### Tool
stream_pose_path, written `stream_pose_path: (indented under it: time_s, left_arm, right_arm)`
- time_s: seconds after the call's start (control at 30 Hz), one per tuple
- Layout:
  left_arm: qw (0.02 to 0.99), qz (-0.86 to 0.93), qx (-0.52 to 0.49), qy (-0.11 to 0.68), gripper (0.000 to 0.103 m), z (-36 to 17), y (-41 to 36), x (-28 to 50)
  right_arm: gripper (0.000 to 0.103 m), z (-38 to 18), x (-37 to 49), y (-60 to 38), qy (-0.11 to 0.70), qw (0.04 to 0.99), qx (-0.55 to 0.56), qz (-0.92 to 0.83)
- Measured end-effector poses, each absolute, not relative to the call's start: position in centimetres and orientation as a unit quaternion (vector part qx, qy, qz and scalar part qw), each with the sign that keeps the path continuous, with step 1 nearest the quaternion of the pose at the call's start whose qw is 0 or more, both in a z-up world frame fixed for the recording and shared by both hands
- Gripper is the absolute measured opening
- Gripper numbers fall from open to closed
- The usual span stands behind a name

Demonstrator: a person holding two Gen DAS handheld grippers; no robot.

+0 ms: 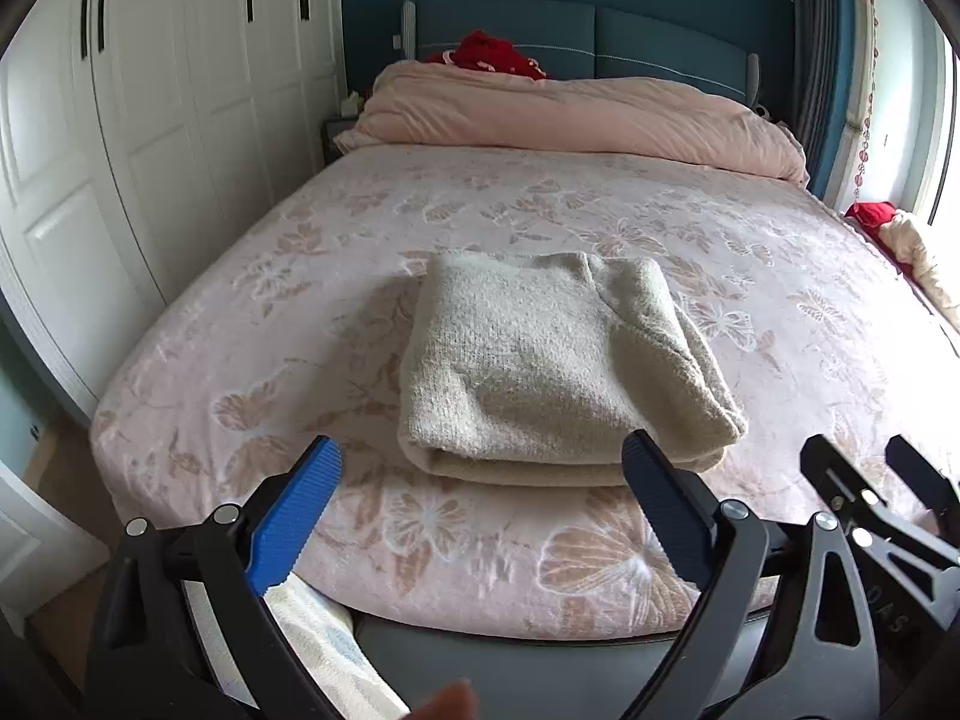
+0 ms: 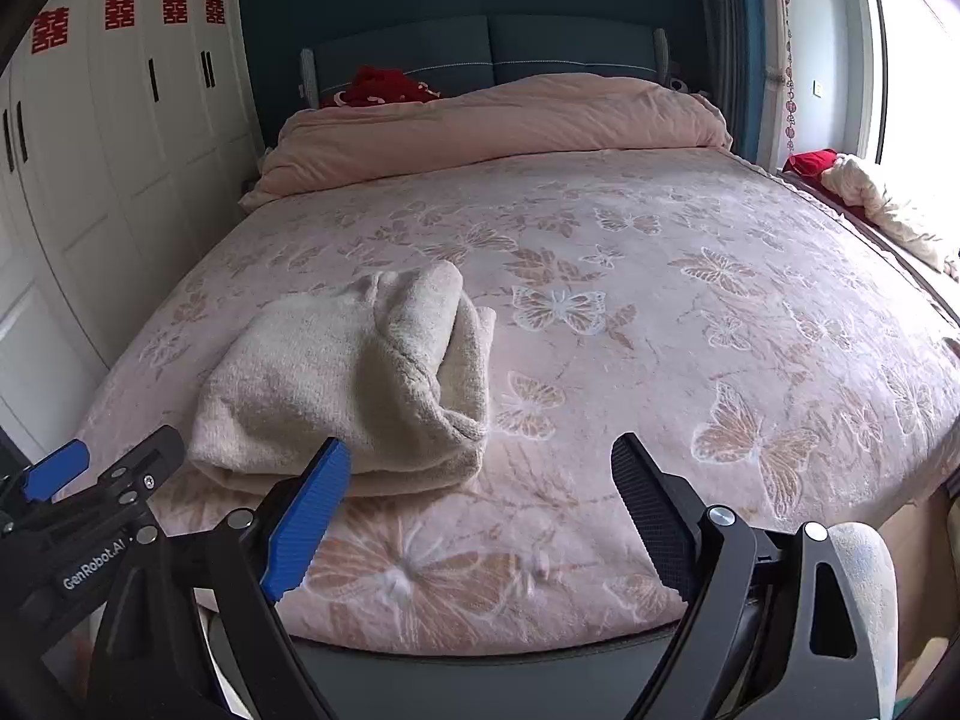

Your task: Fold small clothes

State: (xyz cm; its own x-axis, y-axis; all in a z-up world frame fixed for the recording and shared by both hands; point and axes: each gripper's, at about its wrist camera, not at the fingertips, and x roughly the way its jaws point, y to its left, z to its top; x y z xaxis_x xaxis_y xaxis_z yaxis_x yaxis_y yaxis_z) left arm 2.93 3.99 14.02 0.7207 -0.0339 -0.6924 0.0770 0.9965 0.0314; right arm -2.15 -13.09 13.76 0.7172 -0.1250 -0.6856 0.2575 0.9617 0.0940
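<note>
A cream knitted garment [image 1: 558, 372] lies folded into a thick rectangle on the pink butterfly-patterned bed [image 1: 300, 252]. It also shows in the right wrist view [image 2: 354, 384], left of centre. My left gripper [image 1: 480, 468] is open and empty, held just in front of the garment's near edge, above the foot of the bed. My right gripper [image 2: 480, 468] is open and empty, to the right of the garment. The right gripper's body shows in the left wrist view [image 1: 882, 510] at the lower right. The left gripper shows in the right wrist view [image 2: 90, 480] at the lower left.
A rolled pink duvet [image 1: 576, 114] lies across the head of the bed, with a red item [image 1: 492, 57] behind it. White wardrobe doors [image 1: 150, 120] stand along the left. Red and cream cloth [image 2: 864, 192] lies by the window on the right.
</note>
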Motion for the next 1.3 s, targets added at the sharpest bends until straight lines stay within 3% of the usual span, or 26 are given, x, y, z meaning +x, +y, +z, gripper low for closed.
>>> stream_pose_path:
  time_s: [1.3]
  left_arm:
    - [0.935,-0.022,0.059,0.349,0.091,14.6,3.1,1.9]
  right_arm:
    - [0.087,14.2,-3.5,-11.6,0.357,0.922,0.077,-0.128]
